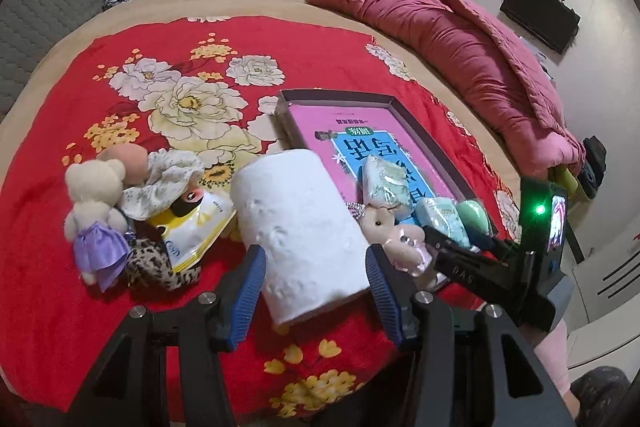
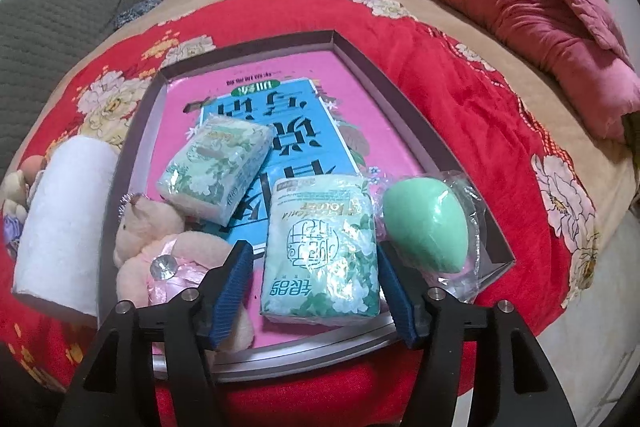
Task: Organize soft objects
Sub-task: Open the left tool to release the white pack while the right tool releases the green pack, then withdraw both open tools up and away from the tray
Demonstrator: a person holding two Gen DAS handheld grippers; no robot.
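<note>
The left gripper (image 1: 316, 283) clamps the white paper roll (image 1: 298, 227), carried toward the tray (image 1: 452, 163) at two o'clock. The right gripper (image 2: 314, 291) straddles a tissue pack (image 2: 320, 251) lying in the tray, pads apparently clear. Next, probably: set the roll inside.

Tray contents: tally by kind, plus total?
Tissue packs: 2
Green sponge: 1
Pink plush toy: 1
Total: 4 in the tray
</note>
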